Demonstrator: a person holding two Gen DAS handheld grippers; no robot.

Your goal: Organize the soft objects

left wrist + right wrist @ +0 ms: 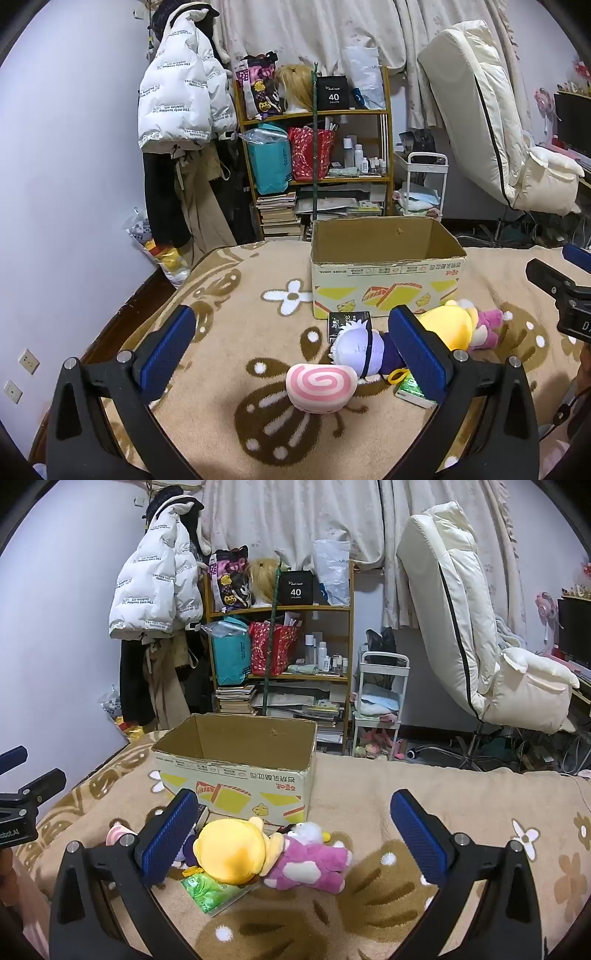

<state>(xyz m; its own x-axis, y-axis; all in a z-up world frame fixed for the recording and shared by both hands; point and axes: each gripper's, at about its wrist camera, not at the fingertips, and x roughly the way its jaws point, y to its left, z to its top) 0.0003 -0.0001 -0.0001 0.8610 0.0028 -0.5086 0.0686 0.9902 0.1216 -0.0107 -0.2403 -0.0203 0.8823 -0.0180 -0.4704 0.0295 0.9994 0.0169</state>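
Nearest the left hand-held gripper [291, 349], whose blue ribbed pads stand fully apart with nothing between them touched, lies a pink swirl plush [320, 384], a rounded roll with a white spiral face, on the fleecy beige blanket [229, 295] with brown and white flower shapes. Just behind it at one o'clock rests a white-haired doll [356, 347] in dark clothes, touching a glossy green packet [410, 389]. The right hand-held gripper [291, 829] is likewise wide open and empty; at its eleven o'clock a smooth yellow-headed plush [232, 853] lies against a fuzzy pink-and-white plush [310, 864], both soft and lumpy. Beyond them at twelve o'clock stands an open cardboard box [236, 771], its printed front close behind the toys. Farther off are a cluttered wooden shelf [280, 609], hanging coats and a cream reclining chair [480, 635].
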